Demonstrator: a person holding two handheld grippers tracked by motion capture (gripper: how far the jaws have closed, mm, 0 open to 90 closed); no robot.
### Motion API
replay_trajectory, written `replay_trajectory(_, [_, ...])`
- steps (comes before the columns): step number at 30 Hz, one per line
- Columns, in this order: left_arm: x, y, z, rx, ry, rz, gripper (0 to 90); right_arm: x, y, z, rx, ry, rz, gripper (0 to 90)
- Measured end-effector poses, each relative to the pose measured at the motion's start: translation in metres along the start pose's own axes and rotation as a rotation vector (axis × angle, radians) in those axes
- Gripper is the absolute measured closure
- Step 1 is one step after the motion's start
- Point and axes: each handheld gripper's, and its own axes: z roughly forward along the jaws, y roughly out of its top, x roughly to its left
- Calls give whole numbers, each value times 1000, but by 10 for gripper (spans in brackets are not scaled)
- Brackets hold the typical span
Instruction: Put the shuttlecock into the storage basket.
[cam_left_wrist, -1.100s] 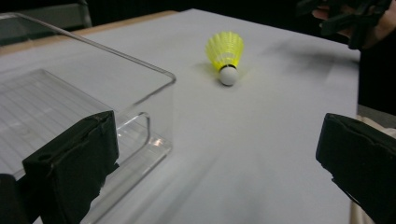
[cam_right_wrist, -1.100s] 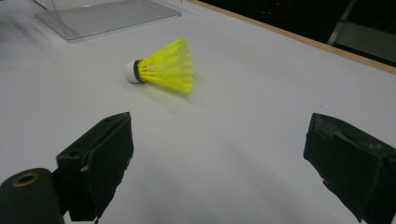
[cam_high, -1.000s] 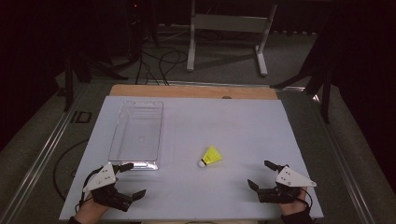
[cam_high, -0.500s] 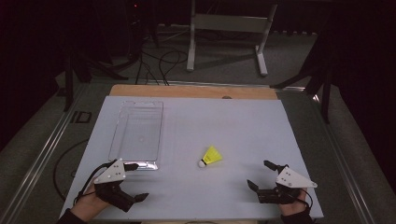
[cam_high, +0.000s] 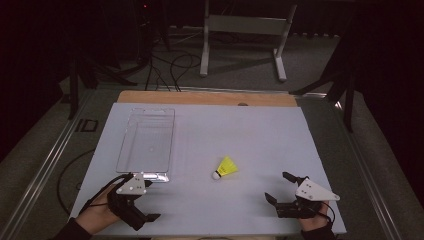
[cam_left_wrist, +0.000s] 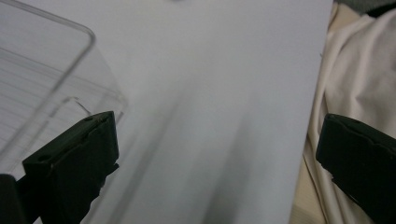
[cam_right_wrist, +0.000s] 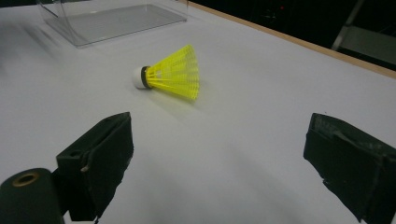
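Table sheet (cam_high: 240, 135): smooth, matte, pale, rectangular; under both grippers.
Tray (cam_high: 147, 140): clear hard plastic, long and shallow with rounded corners; its near corner just beside the left gripper's left jaw.
Shuttlecock (cam_high: 226, 167): yellow ribbed plastic cone with a white rounded cap, lying on its side ahead of the right gripper, well apart from its jaws.
Left gripper (cam_high: 145, 200): jaws spread wide, grasping nothing; it has moved up toward the tray corner since a second ago.
Right gripper (cam_high: 278, 186): jaws spread wide, empty; unmoved.
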Motion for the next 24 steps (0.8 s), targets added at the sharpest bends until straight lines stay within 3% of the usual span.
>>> replay_trajectory(9, [-1,11,5,141,-43,15,1,0,0,1,8,-3,-6,85])
replay_trajectory(16, [-2,20,10,216,-66,25,2,1,0,1,11,-3,-6,85])
replay_trajectory(19, [0,25,12,246,-81,3,2,1,0,1,13,-3,-5,86])
replay_trajectory(24, [-1,34,17,295,-100,4,2,1,0,1,15,-5,-5,86])
